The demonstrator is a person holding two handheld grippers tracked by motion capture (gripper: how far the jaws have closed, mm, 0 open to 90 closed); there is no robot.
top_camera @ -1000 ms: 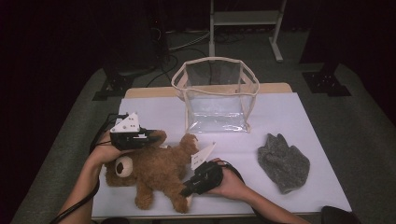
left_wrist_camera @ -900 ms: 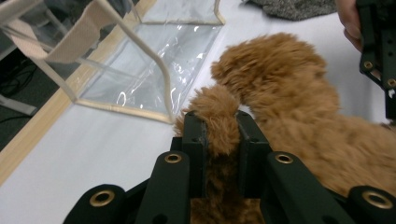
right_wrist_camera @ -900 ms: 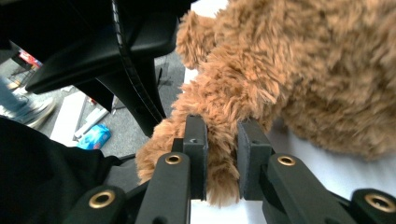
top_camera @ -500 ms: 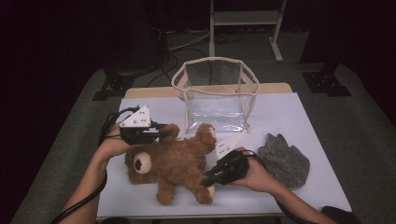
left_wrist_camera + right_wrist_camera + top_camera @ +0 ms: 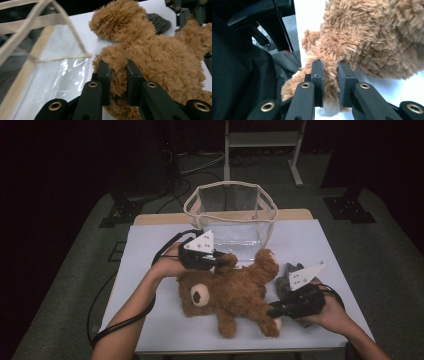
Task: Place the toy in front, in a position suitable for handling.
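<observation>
White table (image 5: 150, 250), both hand-held grippers pinching teddy bear (image 5: 235, 290), forearms angled inward

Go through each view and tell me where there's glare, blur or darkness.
High view: table bright, surroundings nearly black. Left gripper view: glare on the clear bag, its strap blurred. Right gripper view: teddy bear well lit, left side dark and soft.

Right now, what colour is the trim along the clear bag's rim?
Beige fabric trim on the clear bag, clearest in the left gripper view.
</observation>
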